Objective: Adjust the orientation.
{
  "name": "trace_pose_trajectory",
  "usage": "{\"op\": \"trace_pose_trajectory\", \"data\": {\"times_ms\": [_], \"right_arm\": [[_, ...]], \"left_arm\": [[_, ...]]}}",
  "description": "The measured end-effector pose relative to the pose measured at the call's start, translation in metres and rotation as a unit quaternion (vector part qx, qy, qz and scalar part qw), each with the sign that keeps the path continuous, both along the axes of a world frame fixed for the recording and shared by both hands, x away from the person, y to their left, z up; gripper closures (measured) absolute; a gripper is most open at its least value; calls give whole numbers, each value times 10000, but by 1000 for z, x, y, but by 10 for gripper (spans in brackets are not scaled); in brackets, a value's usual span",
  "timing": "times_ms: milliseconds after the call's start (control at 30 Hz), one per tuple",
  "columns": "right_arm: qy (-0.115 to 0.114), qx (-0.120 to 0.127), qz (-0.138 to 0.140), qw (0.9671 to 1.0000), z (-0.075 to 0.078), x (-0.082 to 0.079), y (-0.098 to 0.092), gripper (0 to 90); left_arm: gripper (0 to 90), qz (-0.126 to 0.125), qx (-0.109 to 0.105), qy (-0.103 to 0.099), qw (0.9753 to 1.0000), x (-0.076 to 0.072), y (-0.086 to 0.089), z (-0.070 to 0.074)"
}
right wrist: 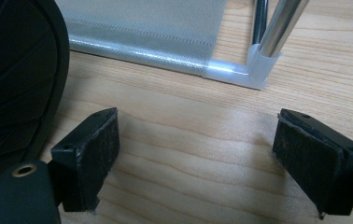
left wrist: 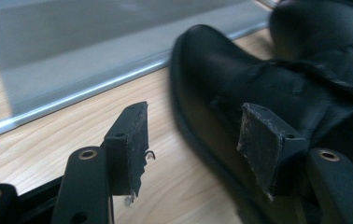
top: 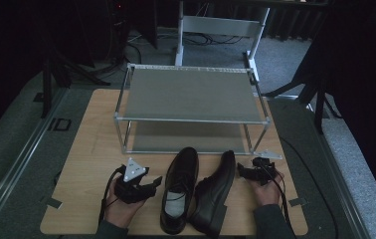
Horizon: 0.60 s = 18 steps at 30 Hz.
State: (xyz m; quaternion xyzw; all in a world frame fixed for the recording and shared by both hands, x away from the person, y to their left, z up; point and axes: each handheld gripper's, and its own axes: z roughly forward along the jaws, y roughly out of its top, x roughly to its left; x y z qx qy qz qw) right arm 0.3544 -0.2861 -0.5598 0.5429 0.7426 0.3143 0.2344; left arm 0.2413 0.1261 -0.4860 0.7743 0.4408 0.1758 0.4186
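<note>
High view: two black leather lace-up dress shoes on the light wooden desk (top: 86, 149), just in front of the two-tier metal-tube shoe rack with grey fabric shelves (top: 191, 94). Left shoe (top: 181, 191) stands upright, toe toward the rack. Right shoe (top: 216, 194) is tipped on its side, leaning toward the left one, and looks to be touching it near the heel. Our left tongs (top: 157, 182) sit just beside the left shoe on its outer flank; our right tongs (top: 242, 172) sit just beside the right shoe, near the rack's front corner leg. Both rack shelves are bare.

Left gripper view: left tongs (left wrist: 198, 140) spread wide, nothing between them. One pad is over bare desk, the other is in front of the shoe's laced upper. Left shoe (left wrist: 240, 88) close ahead, rack's lower rail beyond it.

Right gripper view: right tongs (right wrist: 193, 158) spread wide, bare desk between. The right shoe's sole (right wrist: 20, 79) is at the near-side pad; the rack's corner joint lies ahead.

Handling, our read: leather is smooth, likely slippery on the toe, and the upper is soft at the collar but stiff at heel and sole. Moderate weight. We'd pinch the heel collar or the side wall at the opening, not the toe.

In the way: the lower shelf sits under the top rail with tight clearance; the front legs flank the entry. The leaning right shoe may topple if the left one is lifted.
</note>
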Motion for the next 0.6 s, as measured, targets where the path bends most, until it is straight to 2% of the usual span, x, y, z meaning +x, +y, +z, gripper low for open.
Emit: {"op": "trace_pose_trajectory", "data": {"times_ms": [33,67,167,400,467,567,600], "right_arm": [[0,1,1,10000,0,0,0,145],[0,5,-3,10000,0,0,0,145],[-1,5,-3,10000,0,0,0,145],[-1,5,-1,10000,0,0,0,145],[-1,4,0,10000,0,0,0,145],[-1,4,3,10000,0,0,0,145],[-1,4,3,10000,0,0,0,145]], "left_arm": [[432,0,0,0,10000,0,0,0],[433,-275,2,-29,9996,-4,-8,4],[438,-534,-50,-62,9985,-7,-14,7],[436,-757,6,31,9971,-10,-30,3],[430,-890,46,88,9960,-11,-38,0],[417,-974,129,141,9951,-10,-42,-1],[413,-960,239,155,9950,-10,-47,-3]]}}
